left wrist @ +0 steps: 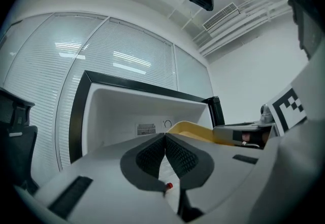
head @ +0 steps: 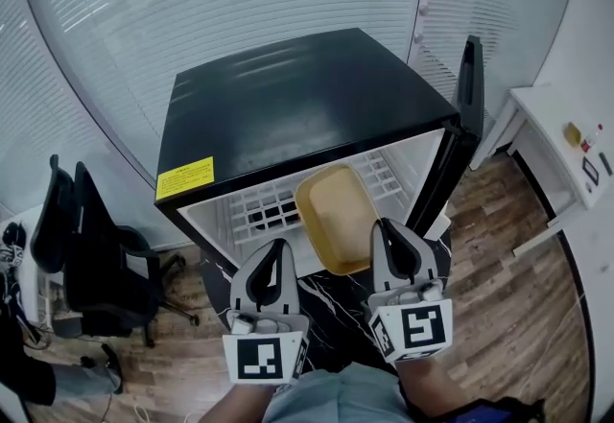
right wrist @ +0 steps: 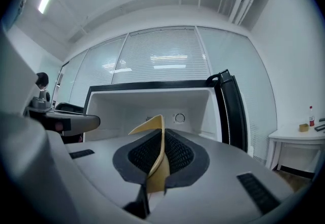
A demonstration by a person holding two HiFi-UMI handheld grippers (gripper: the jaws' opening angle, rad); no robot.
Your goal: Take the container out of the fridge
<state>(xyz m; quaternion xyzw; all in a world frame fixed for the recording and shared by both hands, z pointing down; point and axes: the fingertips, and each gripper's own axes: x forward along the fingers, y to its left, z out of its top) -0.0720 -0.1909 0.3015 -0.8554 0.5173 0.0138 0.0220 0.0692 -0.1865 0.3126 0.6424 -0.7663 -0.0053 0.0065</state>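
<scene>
A small black fridge [head: 288, 114] stands open in front of me, its door [head: 467, 95] swung away to the right. A shallow yellow container [head: 336, 217] is tilted and half out over the white wire shelf [head: 259, 205]. My right gripper [head: 386, 231] is shut on the container's near right rim [right wrist: 158, 159], which runs between its pads. My left gripper [head: 279, 251] is shut with nothing in it, held below the fridge opening, left of the container [left wrist: 190, 130].
A black office chair [head: 86, 253] stands at the left. A white table [head: 566, 162] with small items is at the right. White blinds cover the glass wall behind the fridge. The floor is wood.
</scene>
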